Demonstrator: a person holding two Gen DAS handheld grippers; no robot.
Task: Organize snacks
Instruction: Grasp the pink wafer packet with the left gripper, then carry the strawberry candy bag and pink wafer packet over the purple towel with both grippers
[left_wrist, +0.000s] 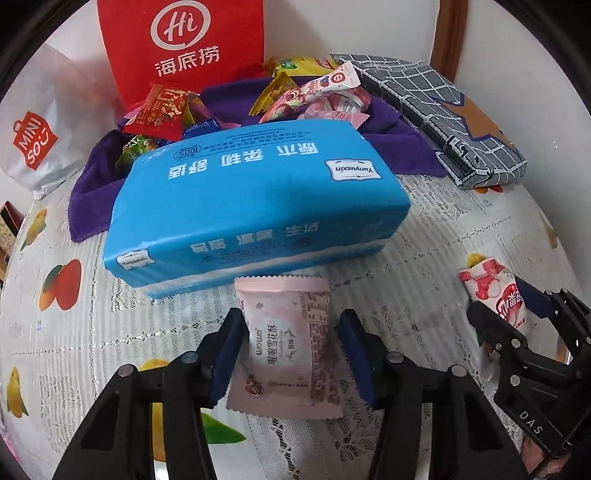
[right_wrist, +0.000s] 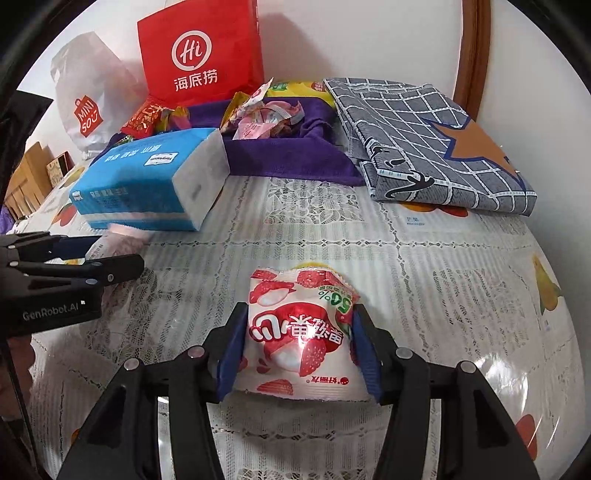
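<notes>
My left gripper (left_wrist: 291, 325) is shut on a pale pink snack packet (left_wrist: 284, 343), held just in front of the blue tissue pack (left_wrist: 251, 195). My right gripper (right_wrist: 299, 317) is shut on a white and red lychee snack packet (right_wrist: 299, 332) above the lace tablecloth; the packet also shows in the left wrist view (left_wrist: 495, 295). A pile of assorted snack packets (left_wrist: 306, 92) lies on a purple cloth (left_wrist: 388, 136) behind the tissue pack; it also shows in the right wrist view (right_wrist: 266, 118). The left gripper appears at the left of the right wrist view (right_wrist: 110, 258).
A red Haidilao paper bag (left_wrist: 184, 48) and a white Miniso bag (left_wrist: 33, 140) stand against the wall. A folded grey checked cloth (right_wrist: 436, 147) lies at the back right. The table carries a lace cover over a fruit-print cloth (right_wrist: 424, 277).
</notes>
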